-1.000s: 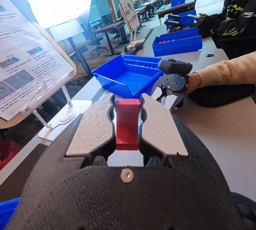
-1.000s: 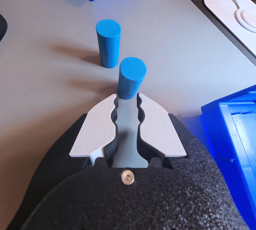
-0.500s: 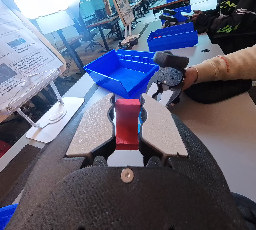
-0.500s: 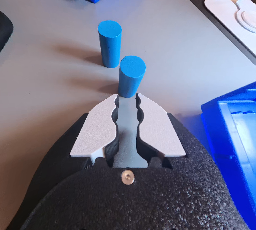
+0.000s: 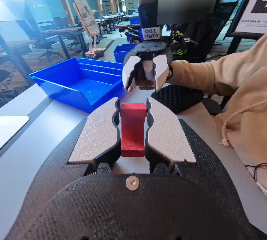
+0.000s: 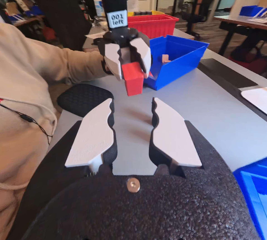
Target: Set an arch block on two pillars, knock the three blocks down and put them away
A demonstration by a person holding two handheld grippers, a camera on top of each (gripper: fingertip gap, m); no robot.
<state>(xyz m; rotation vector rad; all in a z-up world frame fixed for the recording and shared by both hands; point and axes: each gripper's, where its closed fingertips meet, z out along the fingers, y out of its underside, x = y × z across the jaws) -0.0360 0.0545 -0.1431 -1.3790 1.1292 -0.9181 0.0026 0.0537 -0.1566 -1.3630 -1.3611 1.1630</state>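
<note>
Nearest in the left wrist view, left gripper (image 5: 132, 103) clamped on the red arch block (image 5: 132, 130), jaws pressed against both its flanks, block held clear of the grey desk (image 5: 43, 131). In the right wrist view, right gripper (image 6: 132, 100) empty, jaws standing apart with only bare desk between them.

A little farther, the two grippers faced each other above the desk: right gripper seen from the front in the left view, jaws parted and nothing held; left gripper (image 6: 130, 72) seen from the right view carrying the arch block (image 6: 133, 79) tilted, near a black padded mat (image 6: 85, 98).

Beyond, an open blue bin (image 5: 72, 82) lay empty on the desk in the left view; another blue bin (image 6: 177, 65) in the right view held a pale block, hard to make out.

Neither pillar appeared in either current view, so their standing could not be confirmed. Judged early in the task: arch lifted but not yet set down; placing, knocking over and stowing all three blocks remained.
</note>
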